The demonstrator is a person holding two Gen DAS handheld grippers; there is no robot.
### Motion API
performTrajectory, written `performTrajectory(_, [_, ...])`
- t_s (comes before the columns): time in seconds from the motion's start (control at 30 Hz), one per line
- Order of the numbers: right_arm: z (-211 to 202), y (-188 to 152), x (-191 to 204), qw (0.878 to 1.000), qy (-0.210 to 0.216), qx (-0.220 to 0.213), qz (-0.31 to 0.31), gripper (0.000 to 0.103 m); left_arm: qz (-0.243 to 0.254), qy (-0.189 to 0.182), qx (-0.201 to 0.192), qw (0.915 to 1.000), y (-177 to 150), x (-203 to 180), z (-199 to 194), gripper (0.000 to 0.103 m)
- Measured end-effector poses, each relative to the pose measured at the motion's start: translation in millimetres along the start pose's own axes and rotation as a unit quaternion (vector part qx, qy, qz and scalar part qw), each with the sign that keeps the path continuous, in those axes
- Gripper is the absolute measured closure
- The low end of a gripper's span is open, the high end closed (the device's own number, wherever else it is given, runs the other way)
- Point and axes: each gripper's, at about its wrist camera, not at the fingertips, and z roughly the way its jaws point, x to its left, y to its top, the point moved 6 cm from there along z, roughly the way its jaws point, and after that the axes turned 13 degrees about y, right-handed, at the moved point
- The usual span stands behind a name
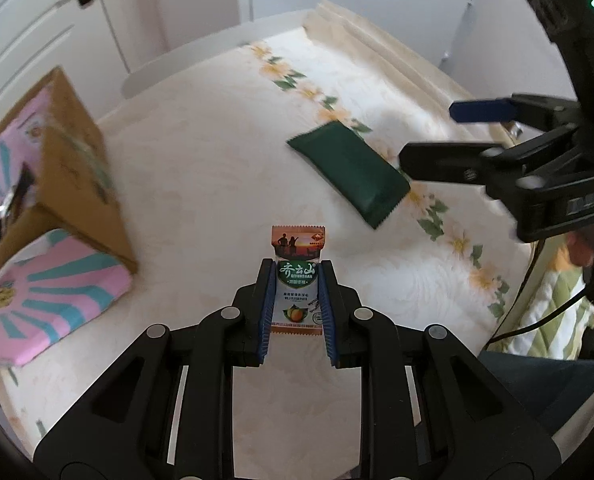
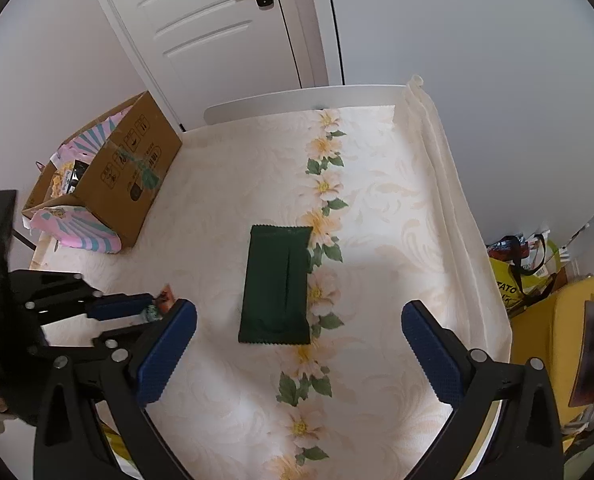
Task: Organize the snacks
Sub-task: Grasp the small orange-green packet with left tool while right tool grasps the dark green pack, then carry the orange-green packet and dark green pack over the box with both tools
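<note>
Left hand-held gripper (image 1: 297, 300) clamps a small snack packet (image 1: 298, 280) at lower centre of the left view

Judged mid-sorting: next, carry it to the cardboard box (image 2: 131, 176) at left. Right hand-held gripper (image 2: 299, 338) spreads empty over the green packet (image 2: 277, 286); only its view shows the box's contents

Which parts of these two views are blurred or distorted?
Left wrist view: the box at left is motion-smeared, while the held packet is sharp. Right wrist view: the left gripper is slightly soft; the fisheye bends the door in a dark vignette.
</note>
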Motion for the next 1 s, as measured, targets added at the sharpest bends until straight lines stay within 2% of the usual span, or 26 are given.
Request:
performTrajectory(0.1, [8.7,4.6,3.5,1.0,-0.008,0.004,0.0,0.007,-0.022,0.005,0.0,0.9997,-2.3,9.5,-10.7,0.084])
performTrajectory(0.23, [29.1,6.0,7.3,0.999,-0.026,0.019,-0.007,0.028,-0.045,0.014,-0.001,0.9989,-3.8,21.7,-16.7,0.084])
performTrajectory(0.4, [53.8,2.5,9.5,0.999,-0.032,0.033,-0.001,0.032,-0.054,0.015,-0.001,0.9984,-4.9,30.2,-17.4,0.084])
performTrajectory(0.53, [62.5,-1.3,9.3,0.998,-0.042,0.039,-0.001,0.044,-0.056,0.017,-0.001,0.9983,-5.5,33.8,-17.1,0.084])
performTrajectory(0.67, [62.9,-1.1,11.1,0.996,-0.079,0.029,-0.034,0.061,-0.059,0.017,0.0,0.9981,-6.6,36.5,-17.3,0.084])
performTrajectory(1.0, [54.0,-2.6,13.2,0.997,-0.072,0.015,-0.026,0.063,-0.077,0.017,-0.002,0.9969,-6.9,46.6,-23.5,0.084])
